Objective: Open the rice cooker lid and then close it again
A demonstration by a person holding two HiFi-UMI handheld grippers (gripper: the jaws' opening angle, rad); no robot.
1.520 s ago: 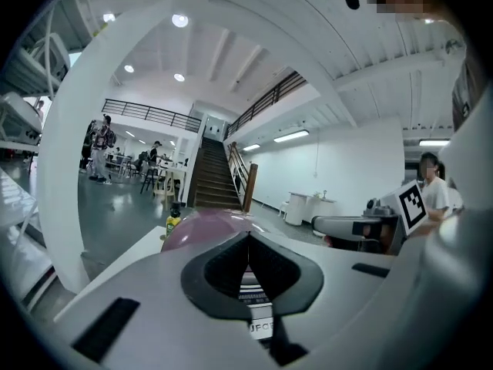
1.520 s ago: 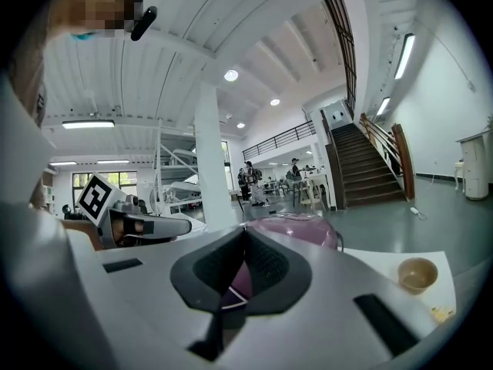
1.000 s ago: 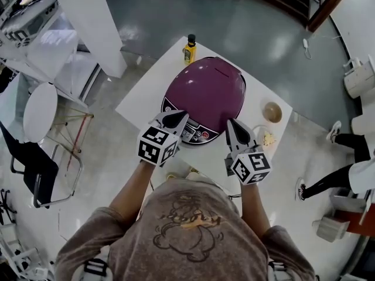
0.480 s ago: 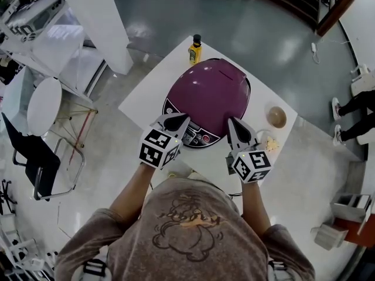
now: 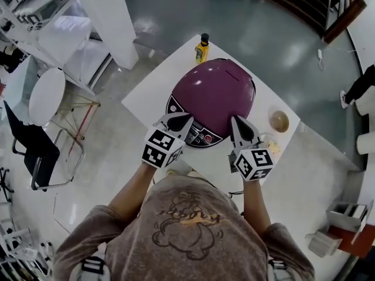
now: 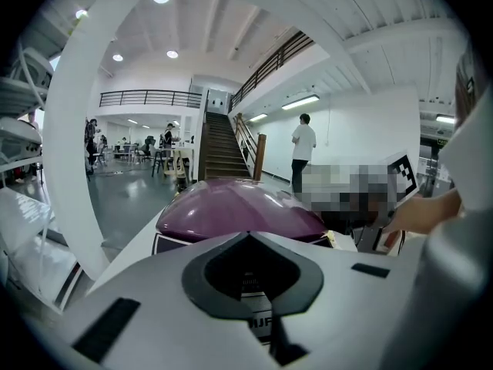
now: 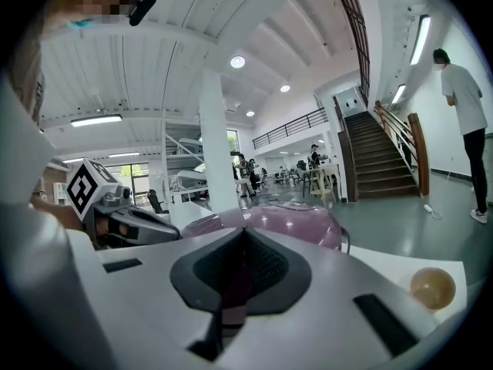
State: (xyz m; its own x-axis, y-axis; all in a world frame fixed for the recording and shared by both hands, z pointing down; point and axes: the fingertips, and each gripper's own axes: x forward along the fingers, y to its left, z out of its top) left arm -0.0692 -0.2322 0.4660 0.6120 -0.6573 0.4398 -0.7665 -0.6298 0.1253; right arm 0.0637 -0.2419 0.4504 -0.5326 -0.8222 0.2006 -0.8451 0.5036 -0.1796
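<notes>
Hovering the left gripper (image 5: pixel 185 118) and right gripper (image 5: pixel 237 122), fingers of both together and empty, at the front of the closed purple rice cooker (image 5: pixel 215 95) on the counter (image 5: pixel 151 95), I'd press its lid release squarely with one tip while bracing the body.

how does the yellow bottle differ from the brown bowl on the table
The yellow bottle is tall, upright and dark-capped; the brown bowl is low, round and open. The bottle stands at the far corner behind the rice cooker; the bowl sits to the cooker's right. Both rest on the white table.
</notes>
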